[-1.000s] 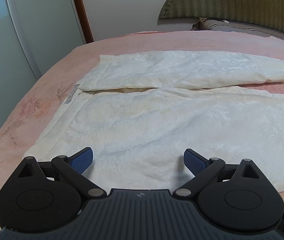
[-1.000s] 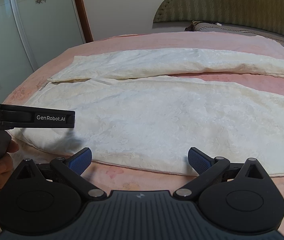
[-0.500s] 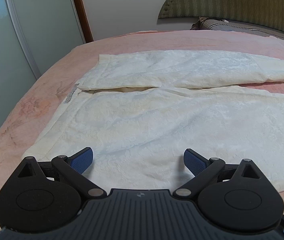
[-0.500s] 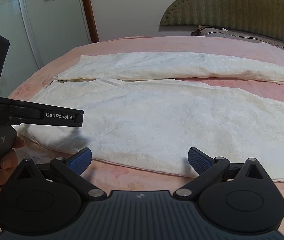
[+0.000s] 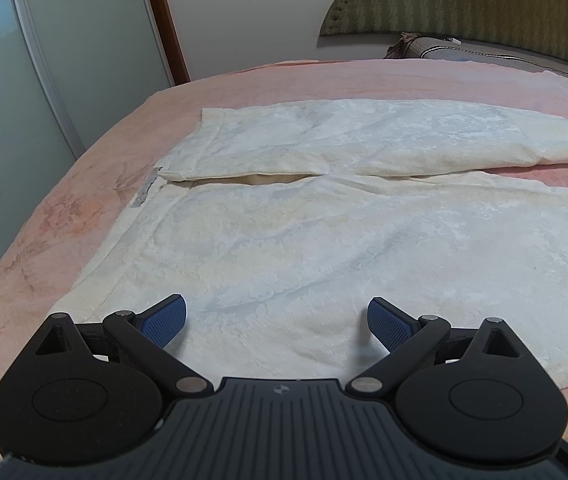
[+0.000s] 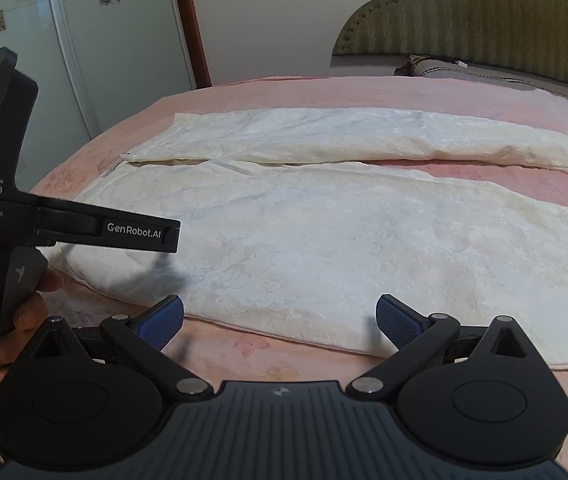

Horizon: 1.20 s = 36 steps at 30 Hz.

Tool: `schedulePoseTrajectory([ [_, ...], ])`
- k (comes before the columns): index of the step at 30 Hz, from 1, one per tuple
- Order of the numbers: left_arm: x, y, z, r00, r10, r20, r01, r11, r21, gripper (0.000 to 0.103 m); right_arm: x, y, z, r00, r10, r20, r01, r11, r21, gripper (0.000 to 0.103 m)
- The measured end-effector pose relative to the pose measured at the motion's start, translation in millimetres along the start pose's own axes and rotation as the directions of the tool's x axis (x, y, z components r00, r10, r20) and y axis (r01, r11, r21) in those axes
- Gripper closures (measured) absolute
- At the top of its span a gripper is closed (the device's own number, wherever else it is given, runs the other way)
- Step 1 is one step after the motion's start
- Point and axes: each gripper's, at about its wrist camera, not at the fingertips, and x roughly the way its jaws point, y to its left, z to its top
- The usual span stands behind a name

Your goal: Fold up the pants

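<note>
Pink bed (image 5: 243, 84), cream pants (image 5: 324, 232) flat, apparently unfolded, both tongs spread.

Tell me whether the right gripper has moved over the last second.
Yes. In its own view the headboard and pants have slid down and right, so the right gripper has tilted upward and swung left.

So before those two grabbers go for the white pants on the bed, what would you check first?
1. Pants spread flat on the bed: ok, both legs lie apart.
2. Left gripper open and empty: ok.
3. Right gripper open and empty: ok.
4. Near edge of the pants free to grab: ok, nothing lies on it.
5. Left gripper over the waist end: ok, it sits above the cloth.
6. Far ends of the legs straight: cannot tell, they run out of view.
</note>
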Motion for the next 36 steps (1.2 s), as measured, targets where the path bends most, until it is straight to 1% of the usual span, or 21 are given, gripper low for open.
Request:
schedulePoseTrajectory([
  [3, 3, 2, 2, 1.0, 0.001, -0.002, -0.001, 1.0, 0.0, 0.004, 2, 5, -1, 0.999, -0.042, 0.005, 0.043, 0.998, -0.044, 0.0],
  [8, 8, 2, 4, 1.0, 0.005, -0.005, -0.005, 1.0, 0.005, 0.004, 1, 5, 1, 0.999, -0.016, 0.028, 0.018, 0.998, -0.056, 0.0],
  [12, 13, 3, 7, 1.0, 0.0, -0.011, 0.0, 1.0, 0.006, 0.004, 1, 5, 7, 0.998, -0.028, 0.054, 0.033, 0.994, -0.103, 0.0],
  [14, 16, 3, 9, 1.0, -0.003, -0.012, 0.003, 1.0, 0.009, 0.004, 4, 4, 11, 0.999, -0.016, 0.038, 0.02, 0.994, -0.11, 0.0],
  [17, 20, 2, 12, 1.0, -0.004, -0.012, 0.004, 1.0, 0.013, 0.004, 12, 1, 18, 0.998, 0.05, -0.034, -0.054, 0.992, -0.117, 0.0],
  [18, 22, 3, 13, 1.0, -0.004, -0.011, 0.004, 1.0, 0.014, 0.004, 16, 4, 19, 0.995, 0.074, -0.063, -0.082, 0.987, -0.14, 0.0],
  [19, 23, 3, 14, 1.0, -0.004, -0.008, 0.004, 1.0, 0.016, 0.004, 17, 6, 20, 0.994, 0.081, -0.073, -0.092, 0.982, -0.165, 0.0],
  [20, 25, 3, 15, 1.0, -0.003, -0.005, 0.003, 1.0, 0.018, 0.004, 18, 10, 21, 0.994, 0.076, -0.077, -0.09, 0.976, -0.199, 0.0],
  [22, 27, 5, 17, 1.0, 0.0, 0.003, 0.0, 1.0, 0.021, 0.004, 16, 15, 25, 0.997, 0.056, -0.052, -0.067, 0.965, -0.254, 0.0],
  [25, 32, 13, 23, 1.0, 0.011, 0.025, -0.011, 1.0, 0.011, 0.004, 10, 12, 43, 0.997, 0.071, 0.036, -0.057, 0.951, -0.303, 0.0],
  [28, 38, 24, 31, 0.998, 0.046, 0.049, -0.044, 0.999, -0.024, 0.004, 13, 6, 73, 0.99, 0.058, 0.128, -0.011, 0.94, -0.342, 0.0],
  [29, 41, 29, 34, 0.997, 0.053, 0.054, -0.05, 0.998, -0.04, 0.004, 23, 2, 86, 0.991, 0.064, 0.115, -0.019, 0.933, -0.36, 0.0],
  [31, 47, 38, 38, 0.997, 0.058, 0.054, -0.054, 0.996, -0.068, 0.004, 50, -8, 108, 0.993, 0.112, 0.043, -0.089, 0.926, -0.367, 0.001],
  [32, 49, 42, 39, 0.997, 0.057, 0.052, -0.053, 0.996, -0.075, 0.004, 66, -14, 119, 0.991, 0.132, 0.023, -0.114, 0.925, -0.362, 0.001],
  [33, 53, 45, 40, 0.997, 0.056, 0.048, -0.052, 0.996, -0.079, 0.004, 80, -18, 129, 0.99, 0.143, 0.021, -0.126, 0.924, -0.36, 0.002],
  [34, 56, 48, 40, 0.998, 0.056, 0.042, -0.053, 0.995, -0.08, 0.004, 94, -23, 138, 0.988, 0.154, 0.03, -0.133, 0.925, -0.357, 0.009],
  [35, 58, 50, 40, 0.998, 0.054, 0.036, -0.051, 0.996, -0.08, 0.004, 106, -26, 148, 0.986, 0.162, 0.041, -0.138, 0.926, -0.351, 0.013],
  [36, 60, 52, 40, 0.998, 0.049, 0.033, -0.046, 0.996, -0.078, 0.004, 119, -30, 160, 0.983, 0.178, 0.055, -0.149, 0.929, -0.34, 0.013],
])
